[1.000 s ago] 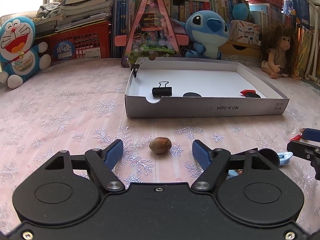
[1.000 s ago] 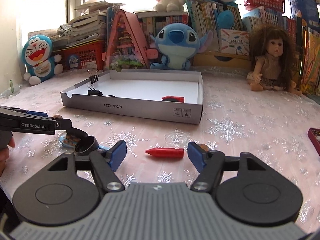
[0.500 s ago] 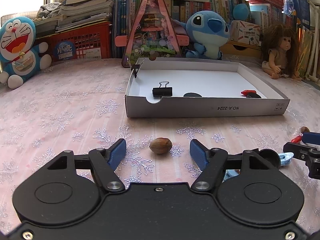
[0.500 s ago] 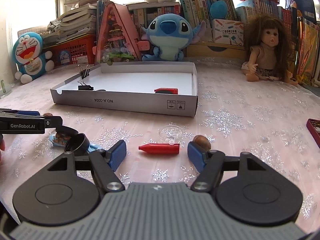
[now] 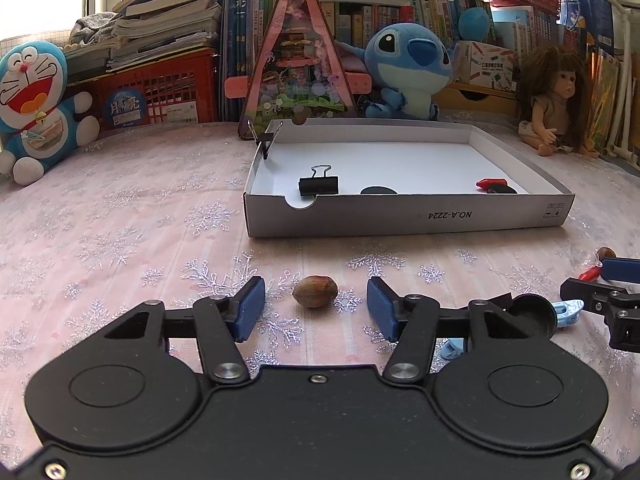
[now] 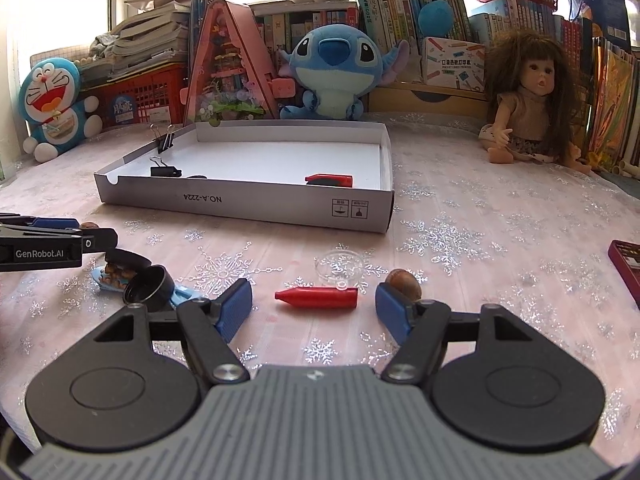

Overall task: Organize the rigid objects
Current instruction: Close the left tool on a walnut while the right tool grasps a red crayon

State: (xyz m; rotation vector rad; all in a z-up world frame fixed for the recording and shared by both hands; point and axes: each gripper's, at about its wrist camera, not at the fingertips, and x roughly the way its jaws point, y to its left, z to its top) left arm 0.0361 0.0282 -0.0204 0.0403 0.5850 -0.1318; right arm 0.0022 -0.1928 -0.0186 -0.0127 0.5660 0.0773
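Observation:
A brown nut (image 5: 315, 297) lies on the tablecloth between the open fingers of my left gripper (image 5: 316, 307), untouched. A red crayon-like piece (image 6: 317, 299) lies between the open fingers of my right gripper (image 6: 314, 311), also untouched. A second nut (image 6: 403, 279) sits just beyond the right finger. The white box (image 5: 404, 218) stands ahead; it holds a black binder clip (image 5: 319, 185), a black disc (image 5: 378, 191) and a red piece (image 5: 491, 182). Another clip (image 5: 264, 138) grips its back left corner.
A black cap (image 6: 146, 283) and blue clips (image 6: 110, 276) lie at left of the right gripper. A clear round lid (image 6: 340, 265) lies beyond the red piece. Plush toys, a doll (image 6: 528, 104), books and a red crate line the back.
Both grippers have moved slightly forward, and their fingers now flank the nut and the red piece more closely. The right gripper's view has shifted right and closer to the table.

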